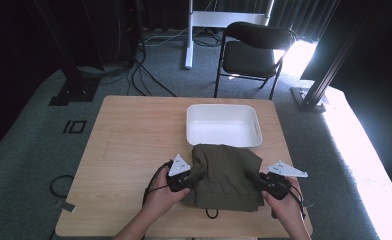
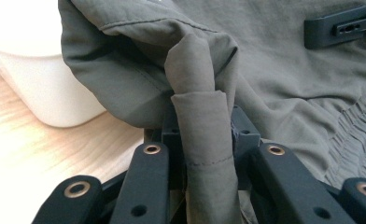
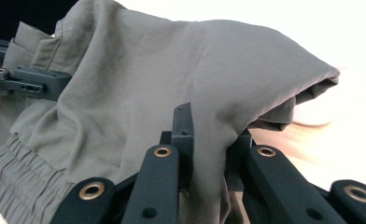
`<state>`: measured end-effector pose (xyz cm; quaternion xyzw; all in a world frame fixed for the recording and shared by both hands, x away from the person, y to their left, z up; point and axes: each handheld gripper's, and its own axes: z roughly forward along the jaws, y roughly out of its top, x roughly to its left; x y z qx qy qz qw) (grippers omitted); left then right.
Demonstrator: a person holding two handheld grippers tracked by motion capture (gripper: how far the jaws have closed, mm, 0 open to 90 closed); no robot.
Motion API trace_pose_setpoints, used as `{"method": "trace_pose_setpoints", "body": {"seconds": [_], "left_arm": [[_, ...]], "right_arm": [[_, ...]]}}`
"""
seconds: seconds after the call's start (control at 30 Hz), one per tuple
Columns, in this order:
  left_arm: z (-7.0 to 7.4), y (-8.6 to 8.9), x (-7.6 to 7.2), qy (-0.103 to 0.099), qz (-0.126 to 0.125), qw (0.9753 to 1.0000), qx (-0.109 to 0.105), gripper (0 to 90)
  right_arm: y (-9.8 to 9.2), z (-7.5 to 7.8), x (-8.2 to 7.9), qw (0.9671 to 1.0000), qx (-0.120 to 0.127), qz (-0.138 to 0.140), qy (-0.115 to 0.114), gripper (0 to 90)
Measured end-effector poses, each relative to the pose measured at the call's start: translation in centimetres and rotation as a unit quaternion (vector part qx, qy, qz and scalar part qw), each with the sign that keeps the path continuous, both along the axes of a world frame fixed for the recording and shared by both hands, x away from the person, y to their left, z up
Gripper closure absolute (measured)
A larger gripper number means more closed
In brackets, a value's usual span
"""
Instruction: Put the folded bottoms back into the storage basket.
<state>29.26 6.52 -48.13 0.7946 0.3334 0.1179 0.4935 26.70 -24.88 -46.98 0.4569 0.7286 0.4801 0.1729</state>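
An olive-green folded garment with an elastic waistband lies on the wooden table, its far edge just in front of the white bin. My left gripper is shut on the garment's left edge; in the left gripper view a rolled fold of cloth is pinched between the jaws. My right gripper is shut on the garment's right edge, where cloth drapes down between its jaws. A black drawstring loop hangs out at the garment's near edge.
The white bin is empty and sits at the table's far middle. A black folding chair and a white stand are beyond the table. Bare table surface lies left of the garment. Cables run on the carpet.
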Motion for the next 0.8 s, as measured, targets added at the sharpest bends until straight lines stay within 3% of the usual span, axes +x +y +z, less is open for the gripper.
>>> {"method": "trace_pose_setpoints", "body": {"seconds": [0.4,0.67,0.8], "left_arm": [[3.2,0.2,1.2,-0.018,-0.003,0.9997,-0.014,76.0],[5.0,0.4,2.7,-0.017,0.0,0.9996,-0.022,76.5],[6.2,0.4,3.7,-0.033,0.001,0.9992,-0.023,76.8]], "right_arm": [[-0.5,3.1,1.4,0.9995,0.02,0.006,-0.024,79.8],[-0.9,5.2,3.0,0.9987,0.04,0.013,-0.029,79.7],[-0.9,6.1,4.0,0.9985,0.038,0.01,-0.037,79.7]]}}
